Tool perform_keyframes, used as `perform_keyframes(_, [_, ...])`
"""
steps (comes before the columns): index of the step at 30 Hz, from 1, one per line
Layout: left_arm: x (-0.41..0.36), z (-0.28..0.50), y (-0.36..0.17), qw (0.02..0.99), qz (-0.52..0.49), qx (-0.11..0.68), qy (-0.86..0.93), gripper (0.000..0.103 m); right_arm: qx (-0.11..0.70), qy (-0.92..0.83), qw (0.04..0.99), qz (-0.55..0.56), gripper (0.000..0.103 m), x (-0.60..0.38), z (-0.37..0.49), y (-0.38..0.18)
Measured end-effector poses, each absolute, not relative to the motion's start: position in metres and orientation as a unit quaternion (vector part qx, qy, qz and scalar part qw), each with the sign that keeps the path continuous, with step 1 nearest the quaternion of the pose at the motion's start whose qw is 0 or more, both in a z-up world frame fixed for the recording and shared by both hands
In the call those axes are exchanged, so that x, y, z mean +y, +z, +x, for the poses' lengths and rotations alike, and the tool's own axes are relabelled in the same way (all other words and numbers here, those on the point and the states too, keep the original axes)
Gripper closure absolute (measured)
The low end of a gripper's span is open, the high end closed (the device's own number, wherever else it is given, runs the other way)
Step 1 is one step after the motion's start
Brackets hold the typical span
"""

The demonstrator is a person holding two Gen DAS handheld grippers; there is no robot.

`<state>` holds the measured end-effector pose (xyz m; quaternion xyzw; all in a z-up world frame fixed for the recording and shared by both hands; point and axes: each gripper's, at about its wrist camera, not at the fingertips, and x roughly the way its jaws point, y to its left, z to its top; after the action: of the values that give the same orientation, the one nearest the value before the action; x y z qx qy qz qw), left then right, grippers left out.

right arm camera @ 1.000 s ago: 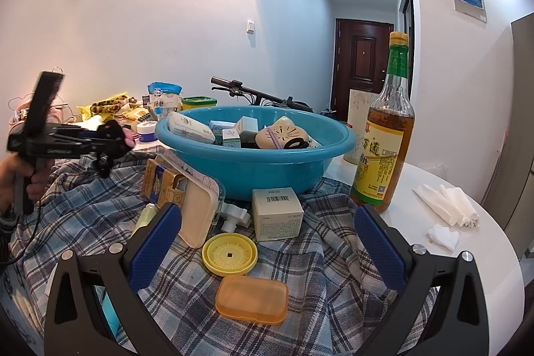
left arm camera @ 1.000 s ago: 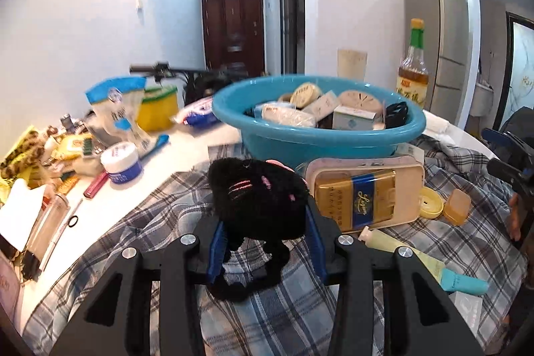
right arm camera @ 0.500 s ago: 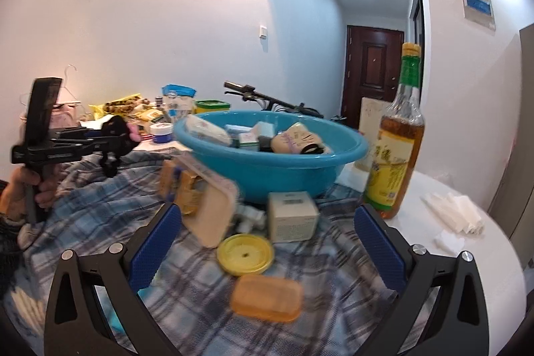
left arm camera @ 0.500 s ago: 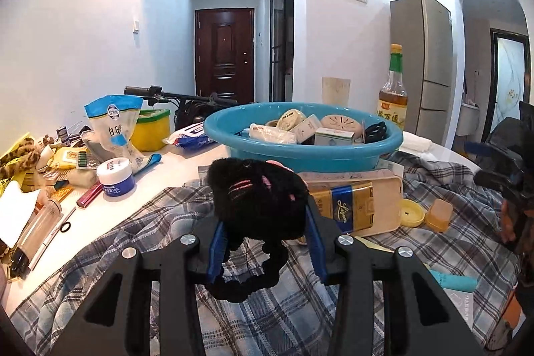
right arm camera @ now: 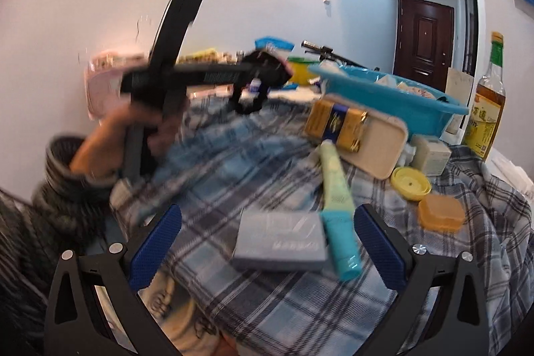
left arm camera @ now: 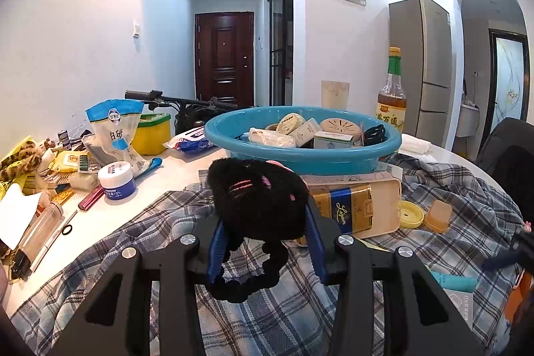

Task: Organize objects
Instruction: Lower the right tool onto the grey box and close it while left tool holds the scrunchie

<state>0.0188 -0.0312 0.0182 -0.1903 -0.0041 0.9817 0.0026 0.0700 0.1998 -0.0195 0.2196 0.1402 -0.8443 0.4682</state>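
Here the left gripper (left arm camera: pixel 265 242) clamps a roundish black plush toy (left arm camera: pixel 258 199), its loop hanging downward; right gripper (right arm camera: pixel 267 242) wide, empty.

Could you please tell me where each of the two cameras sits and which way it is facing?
Left wrist: on the left gripper, looking over its fingers, shut on a black plush toy, toward the blue basin.
Right wrist: on the right gripper, open above a grey box; shows the hand holding the left gripper.
Shared: basin, toy, sauce bottle, plaid cloth.
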Motion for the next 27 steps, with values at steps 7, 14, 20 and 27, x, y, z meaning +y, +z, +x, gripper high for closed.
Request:
perform_keyframes(7, [-0.030, 0.019, 0.019, 0.002, -0.190, -0.005, 0.982, 0.059, 0.107, -0.839, 0.460, 0.272, 0.013, 0.195, 0.050, -0.045])
perform_keyframes(14, [-0.032, 0.019, 0.019, 0.002, -0.192, -0.005, 0.981, 0.059, 0.089, -0.847, 0.446, 0.276, 0.040, 0.201, 0.042, -0.052])
perform_keyframes(20, [-0.032, 0.019, 0.019, 0.003, -0.192, -0.005, 0.981, 0.059, 0.099, -0.857, 0.438, 0.253, 0.040, 0.203, 0.045, -0.038])
perform_keyframes(27, [-0.032, 0.018, 0.019, 0.004, -0.193, -0.004, 0.981, 0.059, 0.116, -0.873, 0.438, 0.180, 0.040, 0.217, 0.041, 0.015])
